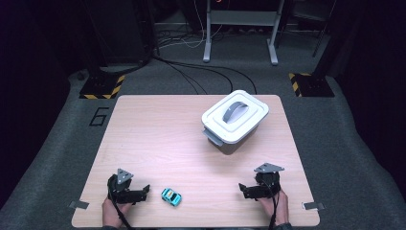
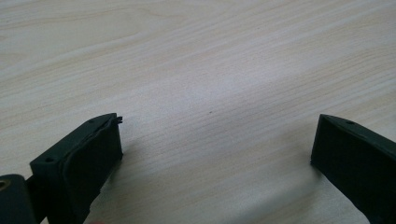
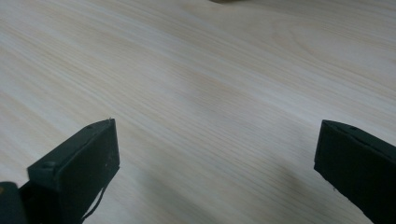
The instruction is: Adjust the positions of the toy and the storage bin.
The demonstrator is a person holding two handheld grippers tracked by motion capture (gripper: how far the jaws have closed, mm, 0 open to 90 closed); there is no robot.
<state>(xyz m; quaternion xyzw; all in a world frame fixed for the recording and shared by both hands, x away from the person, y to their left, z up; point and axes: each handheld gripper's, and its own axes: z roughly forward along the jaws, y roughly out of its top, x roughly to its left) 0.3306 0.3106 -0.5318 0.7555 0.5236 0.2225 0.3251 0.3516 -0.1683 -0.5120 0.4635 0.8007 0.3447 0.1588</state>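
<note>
- A dark figure "6" (image 1: 98,116) was marked on the grey floor just beside the far left corner of the table (image 1: 158,129).
- Red glowing characters at the top edge of the high view were too cut off to read.

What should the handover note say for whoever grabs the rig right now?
Left gripper: open, holds nothing, resting near the table's front edge, beside the toy car but apart from it.
Right gripper: open, holds nothing, front right.
Lidded bin: far right of centre, lid on.
Done: nothing visibly; car untouched, bin shut.
Left: likely grasp the car, lift the lid, put the car inside.
</note>
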